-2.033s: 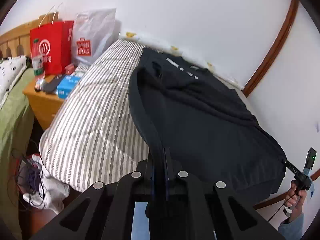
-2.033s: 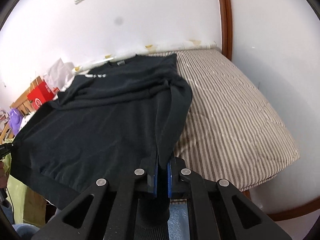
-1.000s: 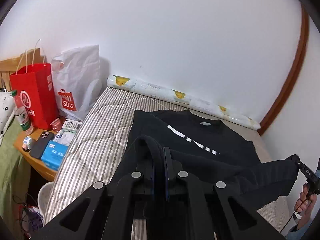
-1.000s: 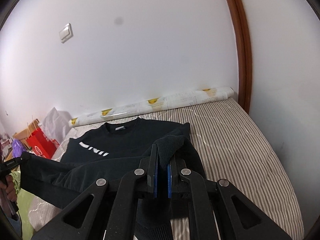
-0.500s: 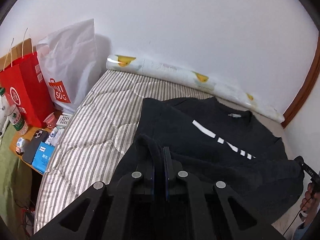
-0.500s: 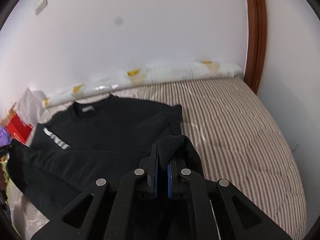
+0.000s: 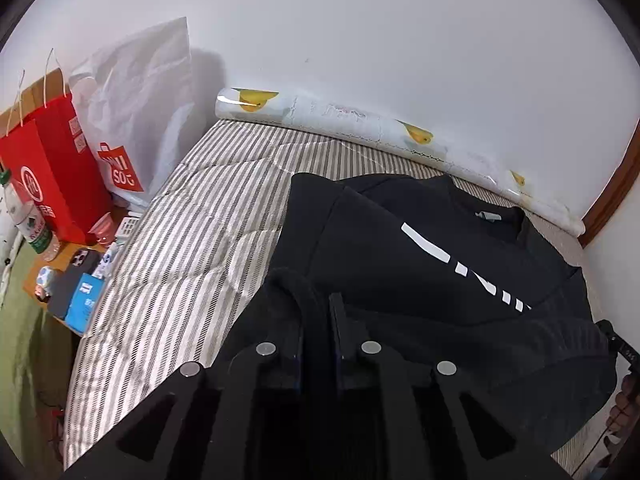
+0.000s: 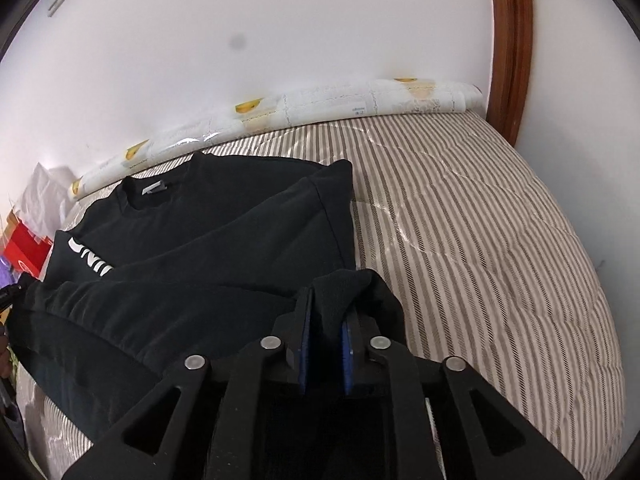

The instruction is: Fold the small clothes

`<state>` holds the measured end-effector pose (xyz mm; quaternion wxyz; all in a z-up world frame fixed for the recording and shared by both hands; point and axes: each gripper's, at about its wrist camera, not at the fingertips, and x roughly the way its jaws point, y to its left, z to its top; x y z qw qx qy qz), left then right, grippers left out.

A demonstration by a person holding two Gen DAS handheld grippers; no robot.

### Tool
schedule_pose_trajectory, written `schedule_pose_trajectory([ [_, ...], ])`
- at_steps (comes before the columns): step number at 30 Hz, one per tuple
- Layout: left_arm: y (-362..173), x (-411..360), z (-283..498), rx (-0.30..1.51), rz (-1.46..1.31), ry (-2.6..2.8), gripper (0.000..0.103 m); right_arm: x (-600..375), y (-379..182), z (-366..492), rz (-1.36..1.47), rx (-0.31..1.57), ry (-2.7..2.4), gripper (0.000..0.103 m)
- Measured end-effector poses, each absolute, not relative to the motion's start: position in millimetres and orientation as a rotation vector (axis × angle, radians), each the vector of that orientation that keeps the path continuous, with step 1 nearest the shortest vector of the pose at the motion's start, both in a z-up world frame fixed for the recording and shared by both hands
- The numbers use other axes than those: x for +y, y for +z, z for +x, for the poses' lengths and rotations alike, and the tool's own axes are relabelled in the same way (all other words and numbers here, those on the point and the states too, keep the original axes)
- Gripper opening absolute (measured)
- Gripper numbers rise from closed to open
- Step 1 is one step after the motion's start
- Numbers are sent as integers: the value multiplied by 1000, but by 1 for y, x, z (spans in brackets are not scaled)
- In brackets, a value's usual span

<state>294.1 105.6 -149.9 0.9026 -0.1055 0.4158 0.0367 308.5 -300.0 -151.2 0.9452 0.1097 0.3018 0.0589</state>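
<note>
A black sweatshirt (image 7: 400,264) with white lettering lies on the striped bed, collar toward the wall. Its lower part is folded up over the chest. In the left wrist view my left gripper (image 7: 318,308) has the folded edge between its fingers at the garment's left side. Its jaws are opening, with cloth still filling the narrow gap. In the right wrist view the sweatshirt (image 8: 220,240) stretches left, and my right gripper (image 8: 326,304) holds a bunched fold at the right side. These jaws are opening too, the blue pads still against the cloth.
The striped bed (image 7: 200,240) (image 8: 480,240) runs to a white wall, with a printed roll (image 7: 360,120) along it. A red bag (image 7: 52,176) and a white bag (image 7: 136,120) stand left, above a nightstand (image 7: 36,280) with a phone and packets. Wooden trim (image 8: 508,40) at right.
Both grippers carried the sweatshirt's lower edge forward and down onto the chest. The fold now rests on the garment, and both pairs of jaws have parted slightly.
</note>
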Motion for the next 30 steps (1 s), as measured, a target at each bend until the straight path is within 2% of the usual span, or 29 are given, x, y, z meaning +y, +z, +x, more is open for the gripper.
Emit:
schedule_pose_trajectory([
  [2, -145, 105, 287, 860, -219, 74, 16, -303, -147, 296, 215, 605, 92, 36],
  [3, -144, 105, 284, 860, -224, 69, 17, -304, -145, 290, 213, 600, 75, 39],
  [7, -136, 103, 265, 858, -225, 58, 27, -311, -136, 263, 228, 571, 49, 40],
  [9, -132, 101, 254, 851, -215, 61, 36, -307, -129, 246, 217, 548, 51, 40],
  [11, -128, 98, 239, 837, -215, 52, 50, -300, -122, 232, 201, 528, 66, 40],
  [13, -125, 96, 227, 828, -212, 43, 56, -291, -117, 219, 194, 512, 91, 39],
  [15, -125, 93, 213, 822, -210, 30, 56, -276, -115, 206, 181, 508, 126, 34],
  [17, -127, 91, 202, 827, -216, 15, 56, -263, -117, 199, 162, 509, 154, 23],
  [23, -144, 85, 176, 857, -237, -54, 56, -220, -146, 184, 109, 567, 241, 17],
  [30, -163, 72, 182, 899, -192, -94, 56, -207, -173, 195, 116, 646, 243, 16],
])
